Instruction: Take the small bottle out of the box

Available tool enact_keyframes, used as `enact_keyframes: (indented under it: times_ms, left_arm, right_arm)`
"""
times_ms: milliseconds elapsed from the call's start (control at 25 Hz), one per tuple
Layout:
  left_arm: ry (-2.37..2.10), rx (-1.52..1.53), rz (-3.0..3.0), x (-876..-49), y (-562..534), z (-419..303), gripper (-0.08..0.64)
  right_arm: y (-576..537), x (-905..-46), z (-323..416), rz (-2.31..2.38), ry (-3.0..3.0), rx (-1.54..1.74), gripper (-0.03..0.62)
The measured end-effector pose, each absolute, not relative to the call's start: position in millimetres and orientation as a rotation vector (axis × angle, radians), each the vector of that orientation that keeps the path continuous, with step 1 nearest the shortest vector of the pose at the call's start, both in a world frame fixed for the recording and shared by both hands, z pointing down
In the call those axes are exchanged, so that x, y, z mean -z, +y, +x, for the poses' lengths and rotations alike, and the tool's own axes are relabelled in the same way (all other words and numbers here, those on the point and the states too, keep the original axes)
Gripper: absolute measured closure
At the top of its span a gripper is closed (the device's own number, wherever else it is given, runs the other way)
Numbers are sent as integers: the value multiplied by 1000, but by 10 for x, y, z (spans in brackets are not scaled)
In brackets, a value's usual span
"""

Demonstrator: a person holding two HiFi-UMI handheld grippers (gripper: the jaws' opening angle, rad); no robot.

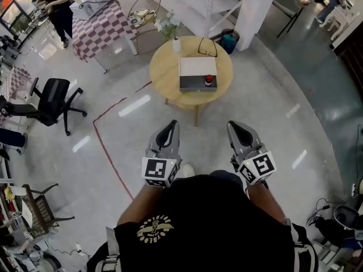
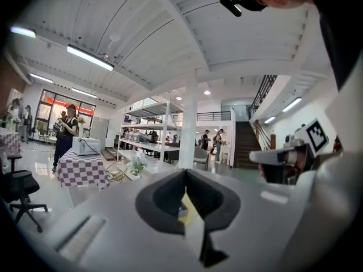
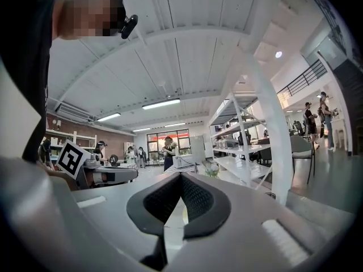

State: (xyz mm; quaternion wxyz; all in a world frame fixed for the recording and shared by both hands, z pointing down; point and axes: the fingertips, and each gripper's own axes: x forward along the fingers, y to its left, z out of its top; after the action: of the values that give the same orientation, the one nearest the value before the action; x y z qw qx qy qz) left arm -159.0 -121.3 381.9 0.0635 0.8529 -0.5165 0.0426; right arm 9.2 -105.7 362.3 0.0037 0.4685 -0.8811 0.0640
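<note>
We note left gripper (image 1: 169,126) and right gripper (image 1: 235,127) closed, empty, lower centre. Small bottle (image 1: 209,80) stands in box (image 1: 197,67) on round table (image 1: 164,75), upper centre.

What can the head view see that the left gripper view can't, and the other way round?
Only the head view: the bottle in the box, seen from above. Only the left gripper view: the stairs and ceiling lights. Both: the checkered table, the office chair and the right gripper.
</note>
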Motion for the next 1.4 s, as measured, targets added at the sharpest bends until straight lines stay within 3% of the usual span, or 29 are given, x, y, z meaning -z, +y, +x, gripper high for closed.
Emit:
enact_keyframes:
  times_ms: [1400]
  left_arm:
    - [-1468, -201, 2518, -4187, -2674, -1367, 560]
  right_arm:
    - [-2478, -3961, 230, 1464, -2710, -329, 584]
